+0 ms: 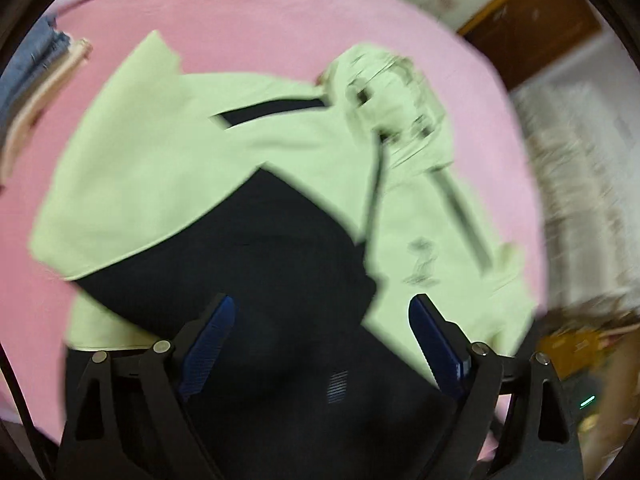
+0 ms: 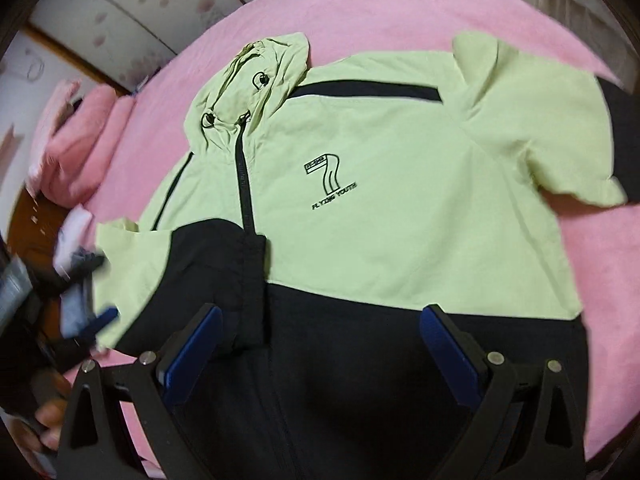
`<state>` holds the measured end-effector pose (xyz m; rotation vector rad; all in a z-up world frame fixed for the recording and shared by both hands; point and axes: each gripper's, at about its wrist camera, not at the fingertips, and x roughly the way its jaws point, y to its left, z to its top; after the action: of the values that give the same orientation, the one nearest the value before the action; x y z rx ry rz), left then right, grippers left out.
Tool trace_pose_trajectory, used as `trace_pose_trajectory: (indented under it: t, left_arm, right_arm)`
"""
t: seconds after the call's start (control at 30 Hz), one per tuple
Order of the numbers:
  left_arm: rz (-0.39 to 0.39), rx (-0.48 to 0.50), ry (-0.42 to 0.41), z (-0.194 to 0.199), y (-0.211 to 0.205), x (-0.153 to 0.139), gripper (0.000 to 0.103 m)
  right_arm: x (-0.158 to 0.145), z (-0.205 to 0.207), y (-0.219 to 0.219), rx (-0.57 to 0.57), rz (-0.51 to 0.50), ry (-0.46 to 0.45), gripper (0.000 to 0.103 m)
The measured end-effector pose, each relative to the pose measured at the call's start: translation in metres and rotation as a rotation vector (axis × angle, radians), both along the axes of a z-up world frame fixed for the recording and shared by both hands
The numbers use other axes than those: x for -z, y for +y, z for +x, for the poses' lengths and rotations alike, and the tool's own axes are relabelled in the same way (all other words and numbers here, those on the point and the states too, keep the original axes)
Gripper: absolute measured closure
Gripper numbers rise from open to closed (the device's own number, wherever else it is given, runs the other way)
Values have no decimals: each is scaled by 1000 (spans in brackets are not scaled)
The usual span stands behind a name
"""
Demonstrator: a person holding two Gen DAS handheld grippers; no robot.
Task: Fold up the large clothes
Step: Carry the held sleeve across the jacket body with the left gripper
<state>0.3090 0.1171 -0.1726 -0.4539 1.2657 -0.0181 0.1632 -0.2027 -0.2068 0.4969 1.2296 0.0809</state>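
Note:
A light green and black hooded jacket lies front up on the pink bed. Its hood is at the upper left, with a black zip and a "7" logo on the chest. Its sleeves are folded inward at both sides. My right gripper hovers open over the black hem, nothing between its blue pads. In the blurred left wrist view the same jacket fills the middle. My left gripper stands open above its black lower part and holds nothing.
A stack of folded denim and beige clothes lies at the bed's left edge. Pink pillows sit at the bed's head. A person's hand and a blurred dark tool with a blue pad show at the left.

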Motion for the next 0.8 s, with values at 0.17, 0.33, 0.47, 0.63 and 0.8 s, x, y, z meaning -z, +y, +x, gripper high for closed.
trace_pose_trajectory:
  t: [0.17,0.33,0.47,0.63,0.8]
  left_arm:
    - [152,1,82,-35,54,30,15]
    - [184,-77,145,-65,104,60,15]
    - [170,-145,184,-76,127,75,15]
    - [202,-166,207,-73,143,96,15]
    - [251,-184,229,-63,161,106,15]
  right_arm:
    - [27,-4,25,-42,163,35,20]
    - [56,-1,74,-147,188,85,37]
    - [66,12,99,-168,142,88,37]
    - [57,33,122,-255,33,43,77]
    - [5,46,122,-317,-20,-160,80]
